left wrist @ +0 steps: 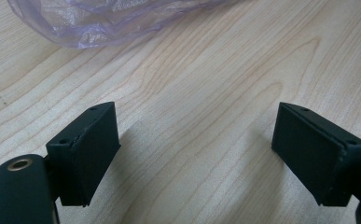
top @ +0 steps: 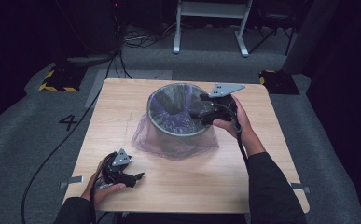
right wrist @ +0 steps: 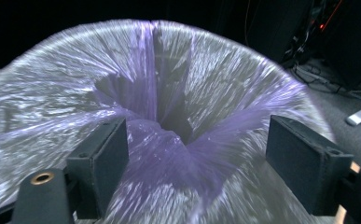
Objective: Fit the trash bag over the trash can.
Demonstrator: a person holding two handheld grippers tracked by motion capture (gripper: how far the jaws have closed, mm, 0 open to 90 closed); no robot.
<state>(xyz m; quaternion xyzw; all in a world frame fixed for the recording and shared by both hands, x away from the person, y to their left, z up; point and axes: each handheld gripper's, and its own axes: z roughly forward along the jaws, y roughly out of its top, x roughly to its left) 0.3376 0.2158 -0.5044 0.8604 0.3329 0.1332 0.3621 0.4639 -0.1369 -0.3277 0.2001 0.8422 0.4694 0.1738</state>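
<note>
Wooden counter [top: 122, 116], dark room: the bin [top: 178, 112] with its purple bag [top: 173, 142] sits mid-counter. My right tool [top: 197, 106] gapes wide over its rim, nothing gripped; my left tool [top: 138, 176] rests wide open near the front edge.

bin mouth [top: 178, 109]: blocked by sagging purple bag [right wrist: 169, 154]
table front [top: 192, 182]: open wood
bag skirt [top: 173, 144]: spreads round the bin base
</note>
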